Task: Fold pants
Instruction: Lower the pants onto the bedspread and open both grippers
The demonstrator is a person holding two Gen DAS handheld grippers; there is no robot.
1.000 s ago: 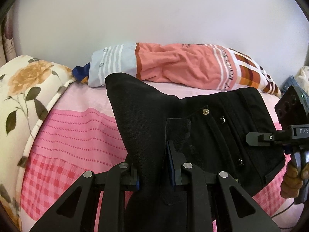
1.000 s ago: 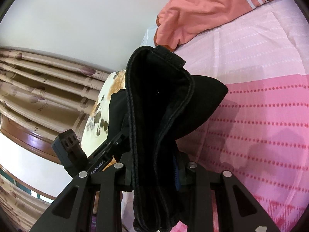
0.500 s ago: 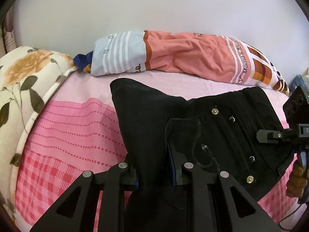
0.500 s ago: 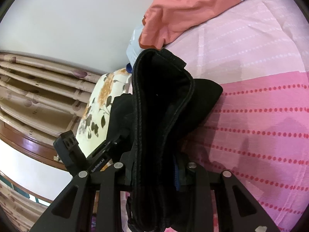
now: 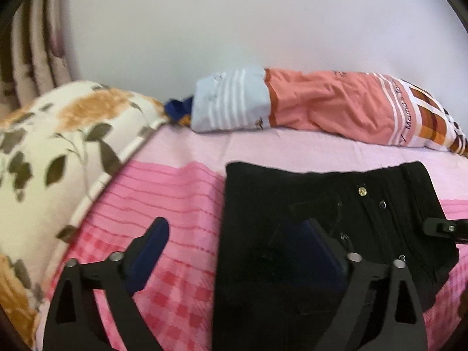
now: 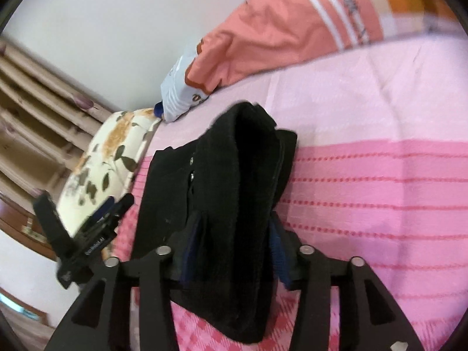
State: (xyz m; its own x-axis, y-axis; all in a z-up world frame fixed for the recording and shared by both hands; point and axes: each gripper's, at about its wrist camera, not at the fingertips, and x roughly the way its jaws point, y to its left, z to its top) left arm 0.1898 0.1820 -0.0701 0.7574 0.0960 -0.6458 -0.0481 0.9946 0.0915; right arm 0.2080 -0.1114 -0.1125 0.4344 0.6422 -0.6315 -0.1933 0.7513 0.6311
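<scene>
The black pants (image 5: 307, 204) lie folded on the pink bed sheet (image 5: 181, 199), waistband and metal buttons toward the right. My left gripper (image 5: 234, 237) is open wide; its right finger rests over the pants and its left finger hangs over the sheet. In the right wrist view the pants (image 6: 234, 193) bunch up between the fingers of my right gripper (image 6: 234, 234), whose jaws stand partly apart around the thick fold. The left gripper (image 6: 117, 204) shows there at the left, open.
A floral pillow (image 5: 52, 158) lies at the left. An orange and light-blue bundle of bedding (image 5: 307, 108) lies along the white wall at the back. Curtains (image 6: 35, 111) hang at the far left. The right gripper's tip (image 5: 441, 228) shows at the right edge.
The pants have come down flat onto the sheet. My left gripper has opened and let go of them. My right gripper's jaws have widened around the fold.
</scene>
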